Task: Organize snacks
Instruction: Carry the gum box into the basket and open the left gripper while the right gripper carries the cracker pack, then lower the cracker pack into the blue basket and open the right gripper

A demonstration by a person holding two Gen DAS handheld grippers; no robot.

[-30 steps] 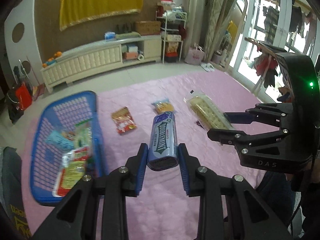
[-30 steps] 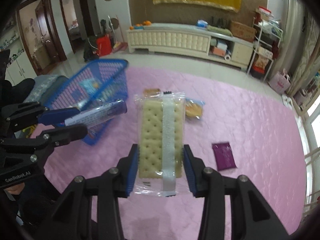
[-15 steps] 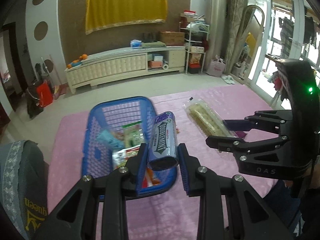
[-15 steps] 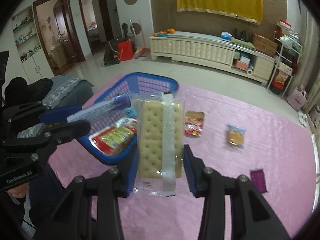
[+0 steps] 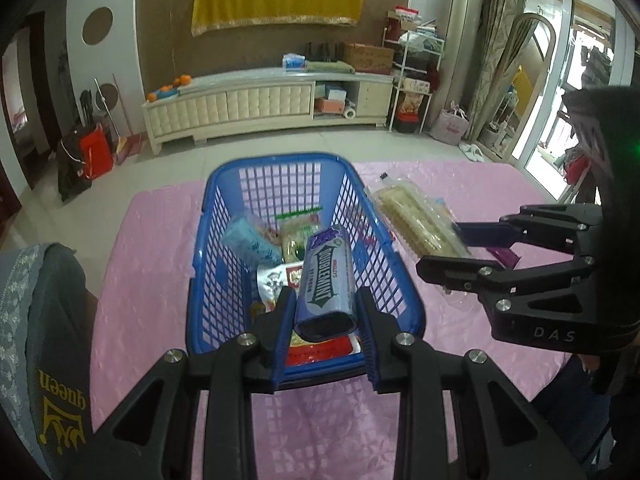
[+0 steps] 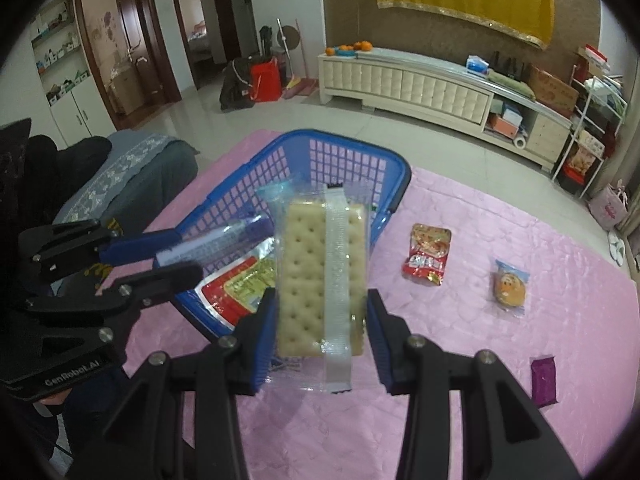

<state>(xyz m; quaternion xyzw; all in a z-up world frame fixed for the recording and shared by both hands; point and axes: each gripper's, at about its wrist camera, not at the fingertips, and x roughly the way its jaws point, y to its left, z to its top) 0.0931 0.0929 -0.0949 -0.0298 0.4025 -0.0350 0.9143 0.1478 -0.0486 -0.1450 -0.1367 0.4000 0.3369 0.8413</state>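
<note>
At my far left lies a grey cushion (image 5: 44,320) with gold lettering, at the edge of the pink quilted mat (image 5: 152,272). On that mat stands the blue basket (image 5: 208,240), with several snack packets lying in its bottom. My left tongs (image 5: 325,312) are clamped on a blue Doublemint gum pack (image 5: 326,276), which I hold above the near end of the basket, its length pointing away from me. Just right of the basket's rim, my right tongs (image 6: 322,312) are clamped on a clear-wrapped cracker packet (image 6: 322,276), one pad on each long side, hanging over the mat beside the basket's right wall. Further right, loose on the mat and well apart from one another, lie a red snack pouch (image 6: 427,255), a small cake in a clear and blue wrapper (image 6: 509,289), and a purple sachet (image 6: 544,380) nearest the mat's right side.
</note>
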